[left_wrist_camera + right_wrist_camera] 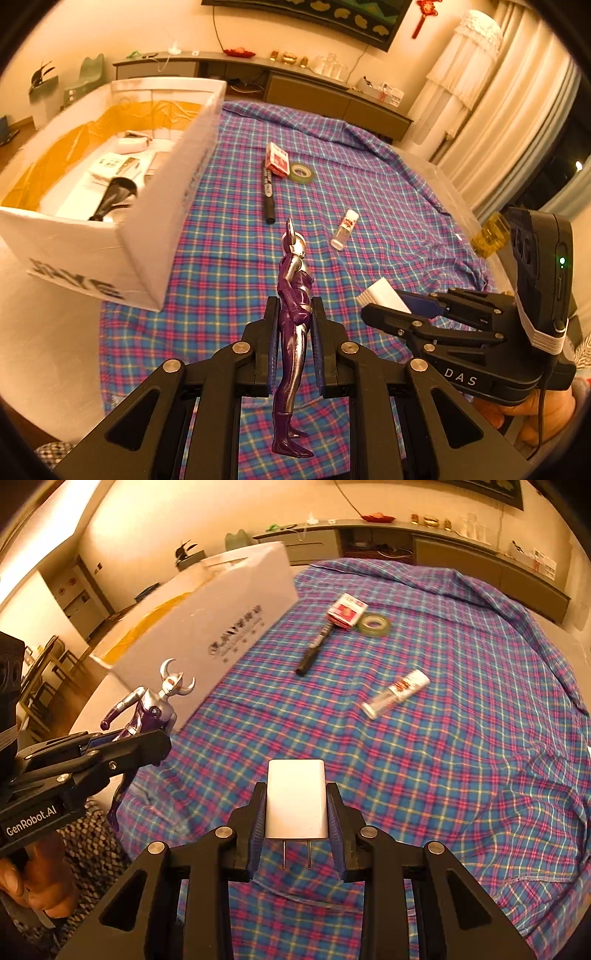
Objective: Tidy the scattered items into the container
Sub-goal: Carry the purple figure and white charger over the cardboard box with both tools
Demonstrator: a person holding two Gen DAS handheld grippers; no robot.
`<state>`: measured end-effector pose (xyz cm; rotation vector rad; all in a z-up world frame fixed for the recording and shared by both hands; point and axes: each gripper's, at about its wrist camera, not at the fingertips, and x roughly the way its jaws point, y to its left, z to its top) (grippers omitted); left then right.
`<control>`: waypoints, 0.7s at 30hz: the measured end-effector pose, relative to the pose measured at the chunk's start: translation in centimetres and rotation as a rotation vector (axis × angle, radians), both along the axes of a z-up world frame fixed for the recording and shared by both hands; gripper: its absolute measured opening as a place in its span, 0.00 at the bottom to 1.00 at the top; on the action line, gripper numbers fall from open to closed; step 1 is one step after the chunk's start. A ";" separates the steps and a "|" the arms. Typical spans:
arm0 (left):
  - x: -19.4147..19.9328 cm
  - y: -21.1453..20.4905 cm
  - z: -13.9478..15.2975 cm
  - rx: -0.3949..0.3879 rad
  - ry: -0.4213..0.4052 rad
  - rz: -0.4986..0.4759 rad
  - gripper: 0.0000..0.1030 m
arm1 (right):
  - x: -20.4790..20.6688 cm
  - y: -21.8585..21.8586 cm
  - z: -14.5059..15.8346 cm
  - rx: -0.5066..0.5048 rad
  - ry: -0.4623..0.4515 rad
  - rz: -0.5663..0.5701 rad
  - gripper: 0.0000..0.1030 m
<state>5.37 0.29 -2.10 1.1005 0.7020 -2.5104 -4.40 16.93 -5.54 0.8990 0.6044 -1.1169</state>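
left gripper [294, 343] clamps purple figure [293, 332] at waist | right gripper [297, 812] pinches white charger [297, 799] | both short of white box [162, 229] | risk: top-heavy figure probably pivots, snagging the wall

The toy figure [293, 332] is glossy plastic, purple with chrome-like silver. The charger [297, 799] is smooth, satin white plastic with bare metal prongs. The checked cloth [461, 760] is woven, matt and creased. The box [159, 229] looks like matt white foam. Each hand-held gripper [293, 336] is matt black plastic with metal pins.
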 end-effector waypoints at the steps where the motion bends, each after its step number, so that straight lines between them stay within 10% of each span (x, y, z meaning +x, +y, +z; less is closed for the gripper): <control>1: 0.5 -0.1 0.3 -0.002 0.006 0.003 0.16 | 0.3 0.0 0.3 -0.005 0.000 0.008 0.31; 21: 7.7 -7.7 6.1 -0.050 0.065 0.124 0.16 | 7.8 -2.1 7.8 -0.091 -0.007 0.203 0.31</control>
